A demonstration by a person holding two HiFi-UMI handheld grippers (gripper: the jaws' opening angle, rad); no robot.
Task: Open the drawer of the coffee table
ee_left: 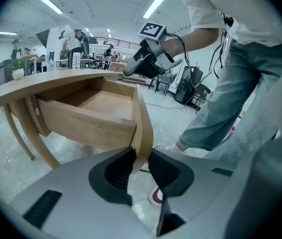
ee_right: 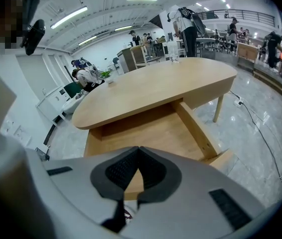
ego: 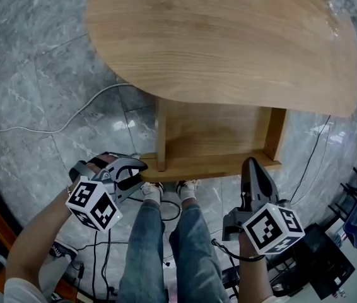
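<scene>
The coffee table (ego: 229,36) has a rounded wooden top, and its drawer (ego: 216,131) stands pulled out toward me, empty inside. My left gripper (ego: 137,167) is at the left end of the drawer front (ego: 210,167). In the left gripper view the gripper (ee_left: 140,156) is shut on the lower end of the drawer front (ee_left: 142,128), a pad on each face. My right gripper (ego: 252,164) sits over the right part of the drawer front. In the right gripper view its tips (ee_right: 138,151) meet above the open drawer (ee_right: 151,133), with nothing seen between them.
The person's legs and shoes (ego: 159,232) stand between the two grippers, just before the drawer. Cables (ego: 52,130) run over the marble floor at left and right. Black equipment (ego: 323,257) lies at the lower right. A table leg (ee_left: 16,133) slants down at the left.
</scene>
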